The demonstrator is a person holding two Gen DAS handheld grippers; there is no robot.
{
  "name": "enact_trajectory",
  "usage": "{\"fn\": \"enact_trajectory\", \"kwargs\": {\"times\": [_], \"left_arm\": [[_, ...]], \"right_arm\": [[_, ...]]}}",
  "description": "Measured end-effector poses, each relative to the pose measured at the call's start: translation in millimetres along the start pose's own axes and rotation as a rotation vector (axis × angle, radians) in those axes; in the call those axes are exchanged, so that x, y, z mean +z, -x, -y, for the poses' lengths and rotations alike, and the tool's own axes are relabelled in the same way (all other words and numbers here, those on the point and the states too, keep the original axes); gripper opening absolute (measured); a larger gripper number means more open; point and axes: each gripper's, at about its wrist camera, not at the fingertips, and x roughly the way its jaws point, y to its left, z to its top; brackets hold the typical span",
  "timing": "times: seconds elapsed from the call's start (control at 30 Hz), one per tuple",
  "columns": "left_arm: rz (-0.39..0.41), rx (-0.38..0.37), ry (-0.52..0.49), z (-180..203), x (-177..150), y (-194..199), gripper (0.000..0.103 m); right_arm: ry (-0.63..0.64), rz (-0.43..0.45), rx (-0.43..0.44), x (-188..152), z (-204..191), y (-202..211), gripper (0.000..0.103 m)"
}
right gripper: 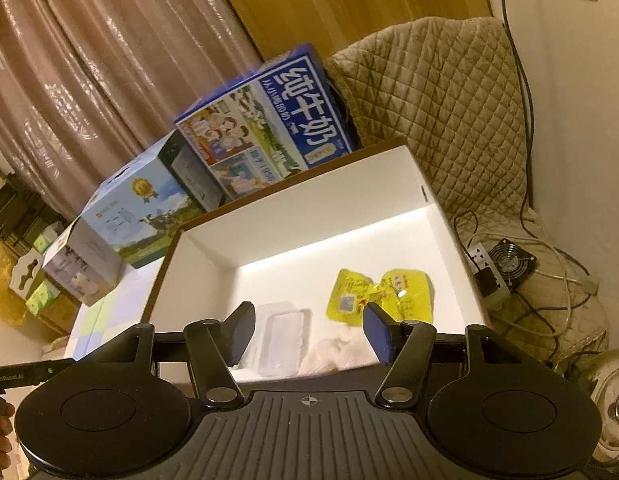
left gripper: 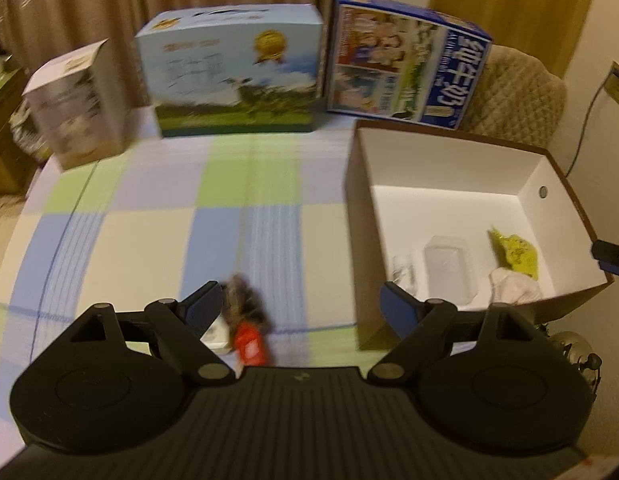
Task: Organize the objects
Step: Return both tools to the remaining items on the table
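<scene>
While my left gripper (left gripper: 301,300) hovers wide open over the checked surface (left gripper: 149,232), a blurred red-and-brown packet (left gripper: 245,328) lies beside its left finger, still unboxed. My right gripper (right gripper: 307,334), spread and empty, hangs above the white box (right gripper: 309,208). Next: close on that packet.

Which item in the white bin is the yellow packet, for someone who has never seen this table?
Find the open white box with brown outer walls on the checked tablecloth. On its floor lies the yellow packet, crinkled, beside a clear plastic tray and a pale bag. It is the only brightly coloured thing inside.
</scene>
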Motion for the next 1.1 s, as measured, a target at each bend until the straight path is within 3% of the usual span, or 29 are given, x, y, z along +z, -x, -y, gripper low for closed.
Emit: {"fn": "enact_trajectory", "kwargs": {"times": [0.3,0.6,0.9,1.1], "left_arm": [[0.002,0.018,0.053,-28.9,-37.6,27.4,0.083],[-0.020,0.049,0.124,-73.0,-83.1,53.4,0.083],[-0.108,0.101,0.210,-123.8,-143.6,62.2,0.083],[-0.149,0.101,0.203,-135.3,-167.7,53.2,0.083]], "right_arm": [[0.039,-0.036,0.008,-30.1,-34.5,15.2,0.058],[0.078,-0.125,0.014,-81.3,-69.0,10.1,0.059],[0.068,-0.239,0.014,-126.2,-90.2,-7.7,0.059],[0.067,-0.279,-0.030,-141.8,-95.3,-15.0,0.059]]}}
